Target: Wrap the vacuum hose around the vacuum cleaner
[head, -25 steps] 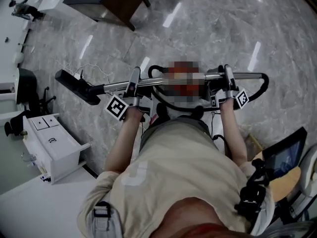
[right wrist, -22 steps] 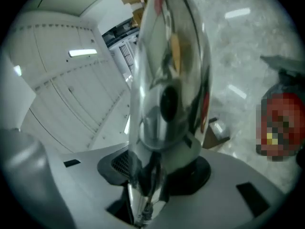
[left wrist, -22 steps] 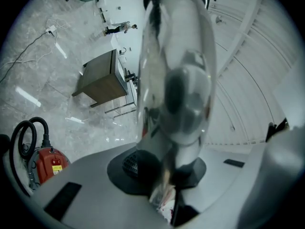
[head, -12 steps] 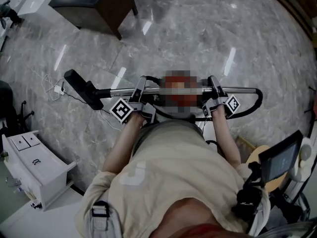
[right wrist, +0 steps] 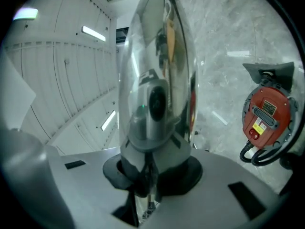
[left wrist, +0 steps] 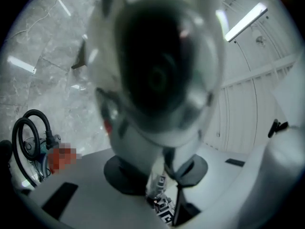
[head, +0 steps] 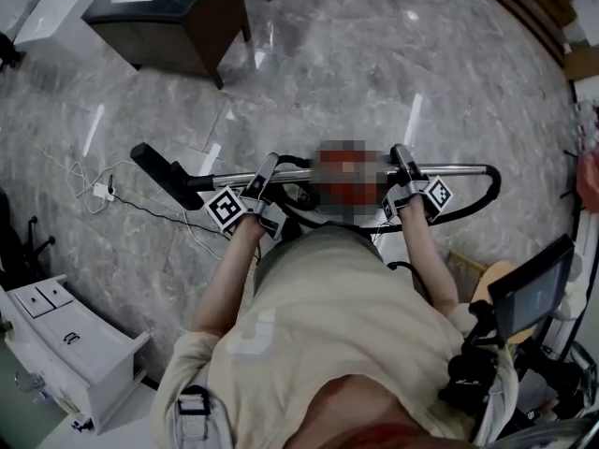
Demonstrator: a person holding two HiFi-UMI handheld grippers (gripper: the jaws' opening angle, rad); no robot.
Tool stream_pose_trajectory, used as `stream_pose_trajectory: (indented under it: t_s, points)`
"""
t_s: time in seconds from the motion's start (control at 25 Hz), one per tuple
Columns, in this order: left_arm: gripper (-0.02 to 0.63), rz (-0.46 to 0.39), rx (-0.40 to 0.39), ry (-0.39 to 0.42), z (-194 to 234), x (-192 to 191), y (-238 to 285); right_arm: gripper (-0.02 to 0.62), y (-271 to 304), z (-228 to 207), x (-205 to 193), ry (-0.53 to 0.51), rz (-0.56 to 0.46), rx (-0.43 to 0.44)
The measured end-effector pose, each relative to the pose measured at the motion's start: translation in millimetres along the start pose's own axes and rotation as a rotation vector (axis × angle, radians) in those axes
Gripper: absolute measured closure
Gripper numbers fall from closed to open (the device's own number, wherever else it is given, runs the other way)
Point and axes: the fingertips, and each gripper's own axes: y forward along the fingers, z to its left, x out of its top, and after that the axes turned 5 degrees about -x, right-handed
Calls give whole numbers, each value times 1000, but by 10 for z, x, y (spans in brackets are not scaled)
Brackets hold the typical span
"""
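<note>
From above, one person stands over a marble floor [head: 393, 64] with two grippers, both on a single metal tube [head: 463, 168] held level. The left gripper [head: 265, 174] grasps it near the one black floor nozzle [head: 161, 172]. The right gripper [head: 403, 168] grasps it nearer the far end, where the one black vacuum hose [head: 489, 193] curves off the tube and back under it. The one red vacuum cleaner [head: 351, 193] sits on the floor below the tube, between the two grippers. One dark cabinet [head: 178, 26], one white drawer unit [head: 65, 335] and one thin white cable [head: 75, 178] lie further out.

In the left gripper view, the fingers are narrow and clamp the shiny tube, having just eased open a touch. Two loops of hose show low at the left, beside the cleaner.

In the right gripper view, the fingers have just been closing and now pinch the tube. The red cleaner stands on the floor to the right, hose curled at its base.
</note>
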Motion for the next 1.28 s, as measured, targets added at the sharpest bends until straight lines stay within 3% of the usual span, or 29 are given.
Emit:
stream_pose_trajectory:
  t_s: [0.16,0.4,0.48,0.6,0.76,0.92,1.04,1.2,1.28]
  points:
    - [463,79,-33,70,-96,14,-122,509,193,57,-64,-10,13,1]
    - [417,286,133,270,203,-264,-576,517,178,62,-144,-39,32,44]
    - [411,286,126,263,203,-332,-608,517,97,41,-137,-49,26,41]
    - [410,213,140,277,112,-311,-607,517,61,139,-155,-47,51,69]
    - [393,270,150,377,-128,-599,-523,517,-282,200,61,-21,36,99]
    - [321,401,288,425,40,-713,-494,517,-162,40,199,21,10,83]
    - [308,523,410,513,137,-768,-729,517,-20,-70,111,32,39,75]
    - [291,591,555,616,256,-867,-954,517,52,-45,-11,34,88,92]
    - [291,671,608,671,311,-1007,-1064,517,35,-107,-15,32,98,76]
